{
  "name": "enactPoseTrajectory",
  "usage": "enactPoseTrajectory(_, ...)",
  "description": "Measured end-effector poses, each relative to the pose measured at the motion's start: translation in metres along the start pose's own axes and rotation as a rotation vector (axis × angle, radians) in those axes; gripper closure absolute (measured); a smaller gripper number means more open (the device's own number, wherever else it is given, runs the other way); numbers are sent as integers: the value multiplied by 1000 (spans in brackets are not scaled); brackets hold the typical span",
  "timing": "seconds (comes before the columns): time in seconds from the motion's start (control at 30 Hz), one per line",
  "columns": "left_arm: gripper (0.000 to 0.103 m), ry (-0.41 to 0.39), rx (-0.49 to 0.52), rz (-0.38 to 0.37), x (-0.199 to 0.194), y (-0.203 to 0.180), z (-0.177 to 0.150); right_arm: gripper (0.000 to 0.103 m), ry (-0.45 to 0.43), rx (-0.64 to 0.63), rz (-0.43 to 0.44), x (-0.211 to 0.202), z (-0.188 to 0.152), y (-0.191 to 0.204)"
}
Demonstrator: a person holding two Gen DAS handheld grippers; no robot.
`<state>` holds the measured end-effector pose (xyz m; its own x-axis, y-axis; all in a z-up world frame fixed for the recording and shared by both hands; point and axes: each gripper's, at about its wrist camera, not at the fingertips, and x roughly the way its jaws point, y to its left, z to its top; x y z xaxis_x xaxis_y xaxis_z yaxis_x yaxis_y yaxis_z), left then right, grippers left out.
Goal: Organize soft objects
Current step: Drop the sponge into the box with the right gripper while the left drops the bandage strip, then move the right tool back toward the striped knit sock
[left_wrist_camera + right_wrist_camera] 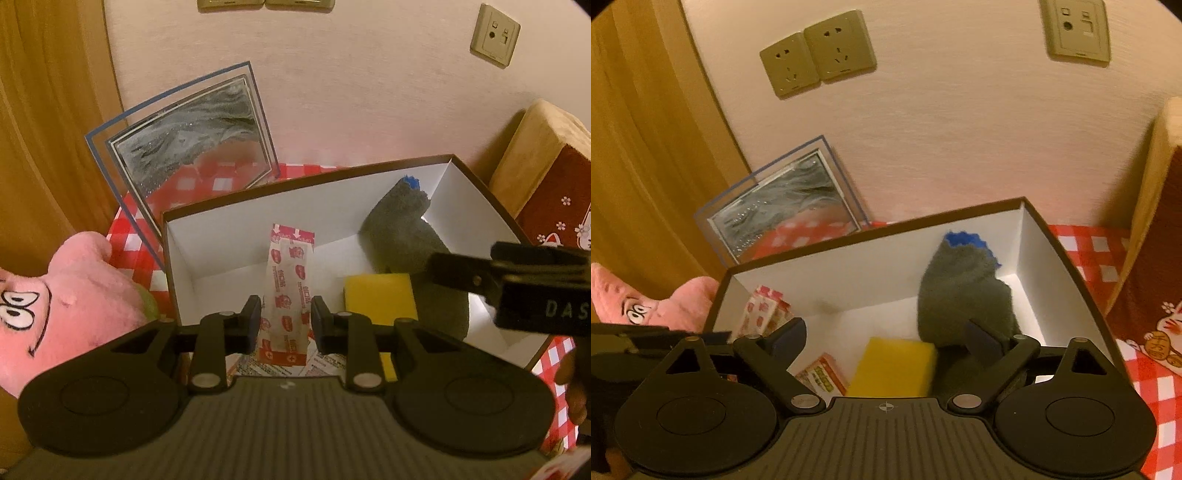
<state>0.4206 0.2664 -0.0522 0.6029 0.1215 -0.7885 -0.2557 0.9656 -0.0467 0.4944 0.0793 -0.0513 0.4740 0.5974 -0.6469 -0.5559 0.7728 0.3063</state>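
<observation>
A white-lined cardboard box (207,240) stands on the red checked cloth. Inside lie a grey sock with a blue cuff (402,221), a yellow sponge (378,295) and a bandage strip pack (288,280) that leans on the back wall. My left gripper (284,319) is open over the box's near edge, one finger on each side of the strip, not touching it. My right gripper (886,343) is open wide above the sponge (894,365) and the sock (964,295), holding nothing. Its body shows in the left wrist view (517,280).
A pink star plush (62,295) lies left of the box. A framed sand picture (184,129) leans on the wall behind. A cushioned red and tan box (546,173) stands at the right. A small printed carton (823,376) lies in the box.
</observation>
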Motion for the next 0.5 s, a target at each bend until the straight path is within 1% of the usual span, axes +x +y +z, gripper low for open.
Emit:
enactPoseTrajectory(0.03, 62, -4, 1, 3, -1, -1, 1, 11, 0, 4, -1, -2, -1, -2)
enactPoseTrajectory(0.07, 52, -11, 2, 5, -2, -1, 1, 11, 0, 6, -3, -4, -2, -3)
enactPoseTrajectory(0.1, 49, -19, 3, 5, -5, -1, 2, 11, 0, 7, -5, -7, -3, -4)
enactPoseTrajectory(0.23, 47, -32, -4, -6, -13, -2, 4, 11, -4, 17, -12, -19, -7, -10)
enactPoseTrajectory(0.33, 47, -43, -3, 0, -23, -4, 2, 11, -13, 29, -9, -32, -10, -13)
enactPoseTrajectory(0.5, 47, -67, -23, -27, -51, -11, -9, 11, -48, 58, 3, -63, -18, -17)
